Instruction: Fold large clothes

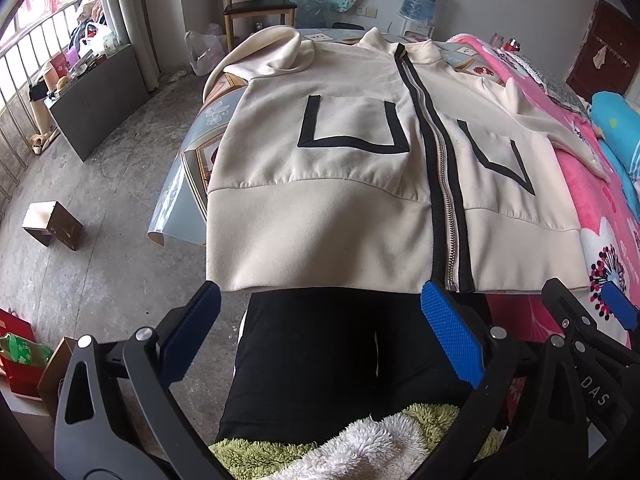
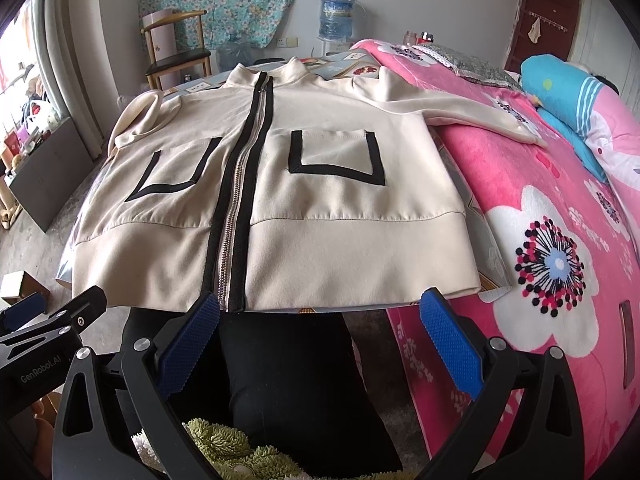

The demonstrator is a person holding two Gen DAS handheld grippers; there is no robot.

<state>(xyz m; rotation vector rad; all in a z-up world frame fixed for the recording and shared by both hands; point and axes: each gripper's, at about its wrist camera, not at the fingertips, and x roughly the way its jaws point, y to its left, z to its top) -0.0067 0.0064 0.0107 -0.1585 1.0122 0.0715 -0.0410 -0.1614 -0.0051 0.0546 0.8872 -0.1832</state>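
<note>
Jacket (image 1: 340, 184) lies front-up and zipped on the surface (image 1: 192, 168), spread flat, probably so it can be folded evenly. In the left wrist view its hem hangs just over the surface's near edge. The left hand-held gripper (image 1: 320, 324) sits just below that hem, wide open and holding nothing, with one blue pad (image 1: 452, 340) close under the zip (image 1: 440, 168). The right hand-held gripper (image 1: 592, 320) shows at the jacket's right corner; how far open it is cannot be told here. One sleeve (image 1: 264, 60) is bunched beside the collar.

In the right wrist view the right hand-held gripper (image 2: 320, 324) is likewise wide open and empty just below the jacket's hem, apparently lined up to pinch it. The other sleeve (image 2: 472, 112) stretches from the jacket onto the pink bed (image 2: 540, 208) beside it. No fold looks started yet.
</note>
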